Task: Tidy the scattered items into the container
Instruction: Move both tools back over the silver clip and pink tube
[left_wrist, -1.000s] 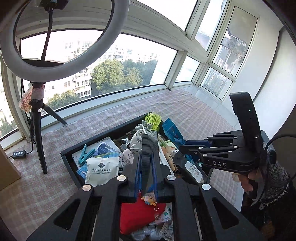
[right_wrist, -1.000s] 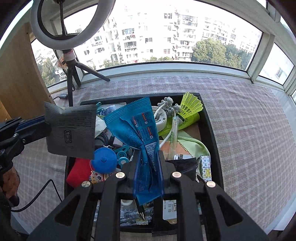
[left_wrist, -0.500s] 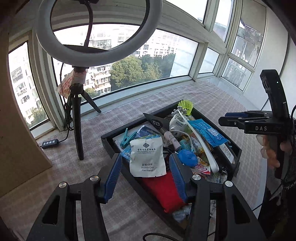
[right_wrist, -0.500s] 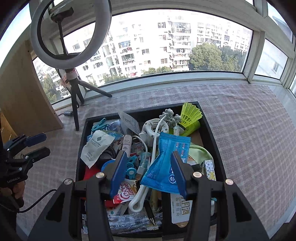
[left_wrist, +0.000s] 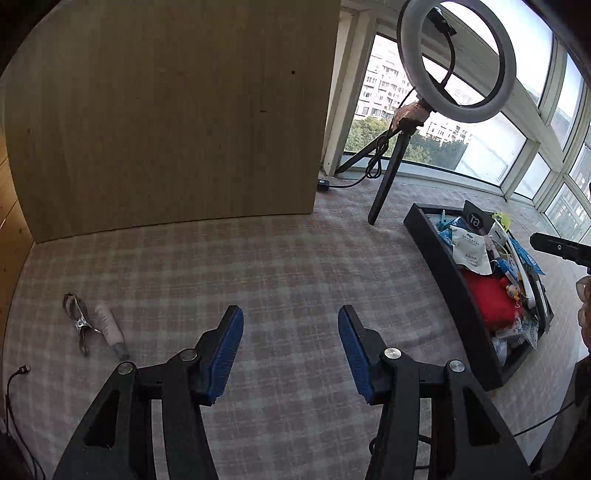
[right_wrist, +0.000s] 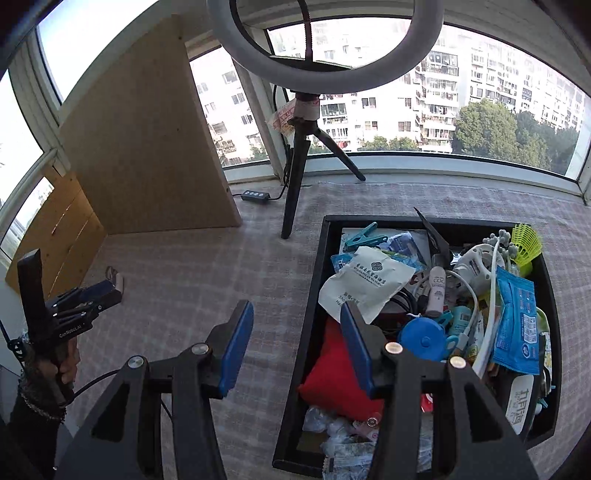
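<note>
The black tray (right_wrist: 317, 280) is full of items: a white sachet (right_wrist: 365, 284), a blue packet (right_wrist: 515, 325), a red cloth (right_wrist: 332, 373), a yellow shuttlecock (right_wrist: 526, 245). It also shows at the right of the left wrist view (left_wrist: 443, 266). My left gripper (left_wrist: 290, 347) is open and empty over the checked cloth, turned away from the tray. On the cloth to its left lie a metal clip (left_wrist: 77, 321) and a pink tube (left_wrist: 109, 326). My right gripper (right_wrist: 297, 339) is open and empty above the tray's left rim.
A ring light on a black tripod (left_wrist: 388, 177) stands behind the tray, its cable and remote (right_wrist: 255, 195) on the cloth. A wooden panel (left_wrist: 166, 110) stands at the back left. A cable end (left_wrist: 24, 369) lies at the far left.
Both grippers have opened and let go of their packets, which now lie in the tray. My left gripper has swung left, away from the tray, toward the clip and tube.
</note>
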